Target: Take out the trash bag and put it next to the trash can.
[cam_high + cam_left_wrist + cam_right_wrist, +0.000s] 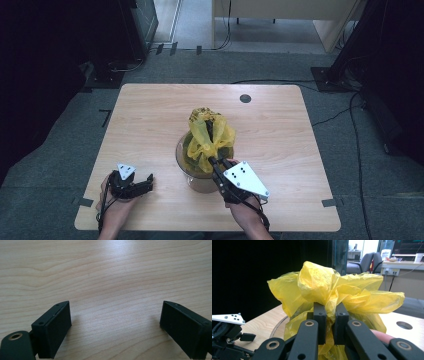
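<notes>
A crumpled yellow plastic bag rises out of a round glass bowl near the middle of the wooden table. My right gripper reaches over the bowl from the front and is shut on the yellow bag, a fold pinched between its jaws. My left gripper rests low on the table at the front left, open, with bare wood between its jaws. The left gripper also shows at the lower left of the right gripper view.
A round cable hole lies near the table's far edge. Bare wood surrounds the bowl. Cables run over the grey floor to the right, and dark equipment stands beyond the table's far corners.
</notes>
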